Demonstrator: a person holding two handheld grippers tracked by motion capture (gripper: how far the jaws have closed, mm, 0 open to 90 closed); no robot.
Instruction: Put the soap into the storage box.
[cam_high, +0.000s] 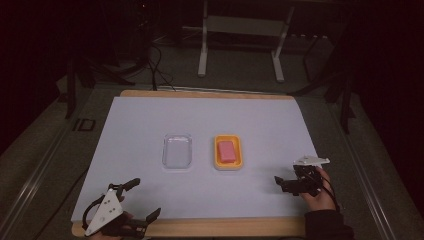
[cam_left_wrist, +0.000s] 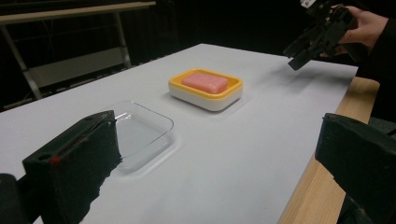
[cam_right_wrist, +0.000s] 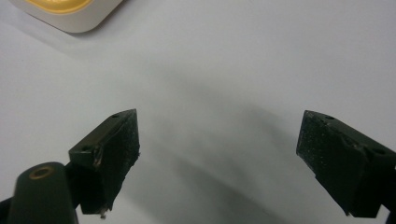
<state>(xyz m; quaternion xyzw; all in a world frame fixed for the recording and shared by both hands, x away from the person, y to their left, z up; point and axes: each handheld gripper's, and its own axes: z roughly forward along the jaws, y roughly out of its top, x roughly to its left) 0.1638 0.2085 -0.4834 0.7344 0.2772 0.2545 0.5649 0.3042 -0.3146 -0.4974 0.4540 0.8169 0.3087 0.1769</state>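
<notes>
We hold the left tongs (cam_high: 142, 200) at the near left corner of the table (cam_high: 150, 230), with the two jaws spread wide and nothing between them. The right tongs (cam_high: 281, 184) we hold near the right edge, a little above the white sheet (cam_high: 260, 125) that covers the table; in the right gripper view its jaws stand well apart and empty, over the bare sheet. The right hand (cam_high: 320, 196) grips it from behind. Between the two tongs, further in on the sheet, we see a clear plastic tray (cam_high: 177, 151) on the left and, just beside it but not touching, a soap dish (cam_high: 228, 153) with a yellow top and a white base. A pink bar of soap (cam_high: 227, 151) lies flat inside this dish.
</notes>
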